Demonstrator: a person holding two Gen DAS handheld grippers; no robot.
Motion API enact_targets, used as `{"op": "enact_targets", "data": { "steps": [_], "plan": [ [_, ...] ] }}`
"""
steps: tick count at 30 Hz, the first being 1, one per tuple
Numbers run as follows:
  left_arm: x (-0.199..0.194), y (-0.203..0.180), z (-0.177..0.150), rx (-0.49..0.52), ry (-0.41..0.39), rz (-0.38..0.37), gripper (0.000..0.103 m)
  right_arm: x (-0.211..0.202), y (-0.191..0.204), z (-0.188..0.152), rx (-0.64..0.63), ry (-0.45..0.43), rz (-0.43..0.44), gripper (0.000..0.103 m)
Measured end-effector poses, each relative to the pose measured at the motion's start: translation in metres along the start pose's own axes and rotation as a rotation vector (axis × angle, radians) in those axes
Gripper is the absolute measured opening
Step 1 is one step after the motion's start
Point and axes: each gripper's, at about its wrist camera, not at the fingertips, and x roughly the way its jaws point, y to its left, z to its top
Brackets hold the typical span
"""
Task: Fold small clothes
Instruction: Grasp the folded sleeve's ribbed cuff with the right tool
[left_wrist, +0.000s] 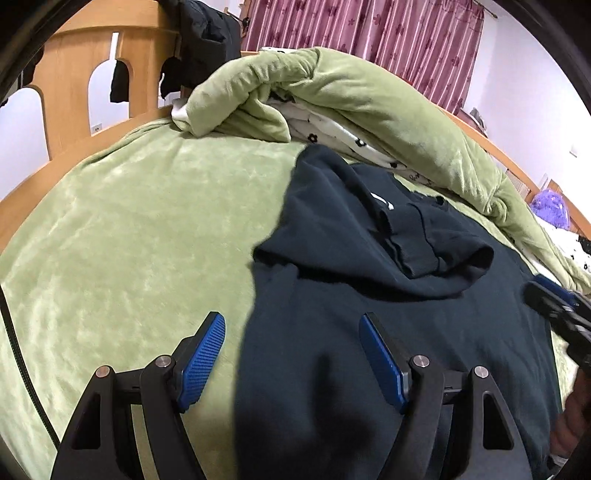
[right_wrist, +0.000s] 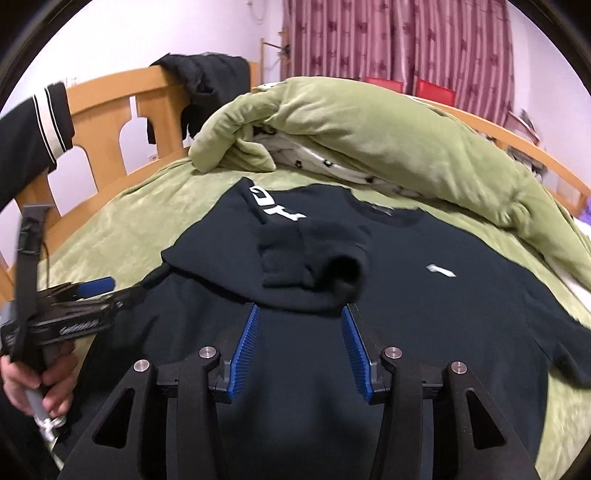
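Dark sweatshirt (right_wrist: 424, 295) flat on green blanket (right_wrist: 147, 210), sleeve folded across, right tongs (right_wrist: 299, 314) gaping above.

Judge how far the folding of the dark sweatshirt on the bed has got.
Done: the dark sweatshirt lies spread on the green bedspread, one sleeve folded across its chest. In hand: nothing; the left gripper and right gripper are both open above the fabric. Left: the other sleeve lies out sideways, and the body is unfolded.
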Motion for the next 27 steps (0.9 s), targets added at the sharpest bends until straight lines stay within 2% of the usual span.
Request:
{"op": "enact_targets", "data": {
  "steps": [7,14,22,23,25,26,27],
  "plan": [
    [-0.005,0.037,0.015,-0.015,-0.07,0.065,0.073,0.069,0.032,0.014,-0.09,0.025,0.028,0.046],
    [0.006,0.057,0.02,-0.083,-0.026,0.032,0.073,0.135,0.03,0.015,-0.085,0.12,0.017,0.046],
    [0.007,0.053,0.023,-0.104,-0.014,-0.003,0.073,0.167,0.037,0.017,-0.144,0.169,-0.048,0.047],
    [0.008,0.051,0.024,-0.103,-0.013,0.0,0.073,0.169,0.037,0.017,-0.151,0.173,-0.052,0.046],
    [0.009,0.046,0.024,-0.092,-0.013,0.006,0.073,0.17,0.037,0.017,-0.156,0.172,-0.061,0.03],
    [0.008,0.043,0.024,-0.085,-0.014,0.008,0.073,0.169,0.035,0.018,-0.151,0.17,-0.036,0.02],
    [0.008,0.039,0.024,-0.077,-0.016,0.01,0.073,0.167,0.033,0.019,-0.144,0.167,-0.019,0.015]
  ]
}}
